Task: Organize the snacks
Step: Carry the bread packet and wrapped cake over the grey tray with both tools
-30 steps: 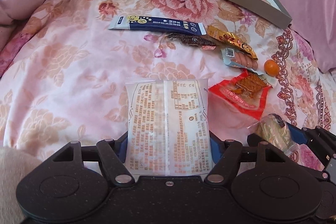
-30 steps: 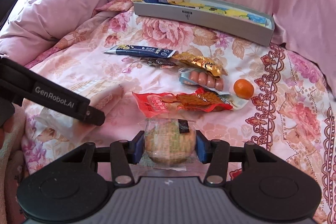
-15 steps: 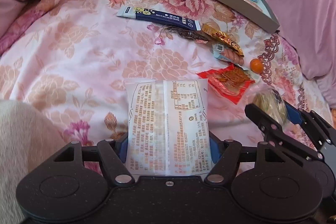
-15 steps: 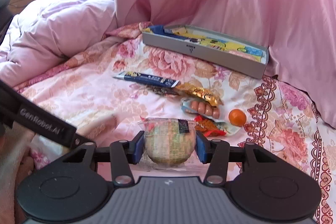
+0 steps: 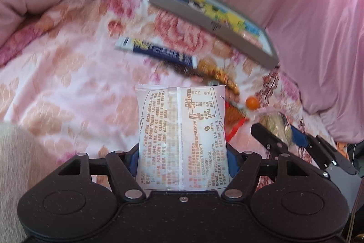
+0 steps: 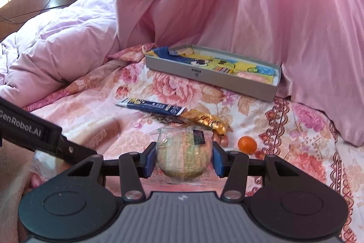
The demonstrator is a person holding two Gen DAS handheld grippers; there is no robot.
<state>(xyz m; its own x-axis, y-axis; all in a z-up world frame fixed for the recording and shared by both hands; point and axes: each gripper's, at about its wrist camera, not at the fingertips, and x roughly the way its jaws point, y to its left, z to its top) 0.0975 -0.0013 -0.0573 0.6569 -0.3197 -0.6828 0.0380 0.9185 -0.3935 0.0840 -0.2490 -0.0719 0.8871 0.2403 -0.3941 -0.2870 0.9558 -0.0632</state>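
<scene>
Left gripper (image 5: 182, 157): clamped on a white printed snack packet (image 5: 180, 138), which stands upright between the blue pads with its back seam facing the camera.
Right gripper (image 6: 184, 159): clamped on a round cake in clear wrap (image 6: 184, 152), pads pressing both its sides; the cake is held clear of the floral bedspread (image 6: 91, 106).
Gripper to gripper: the right gripper shows at the lower right of the left view (image 5: 289, 136), just beside the packet; part of the left gripper crosses the lower left of the right view.
Grey tray (image 6: 211, 76): well ahead of both grippers, against the pink quilt (image 6: 250, 15), already holding yellow and blue packets.
Change from a second ago: both held snacks stay gripped the same way; both views now look further up the bed, so the loose snacks sit lower and the tray nearer the middle; the left view has gone blurred.
Count, held: one packet, one cake.
Count, loose on the bedspread: one long blue packet (image 6: 154, 106), one gold wrapper (image 6: 208, 121), one small orange fruit (image 6: 247, 144), one red packet (image 5: 235, 120), one dark wrapper partly hidden.
Count, trays: one.
</scene>
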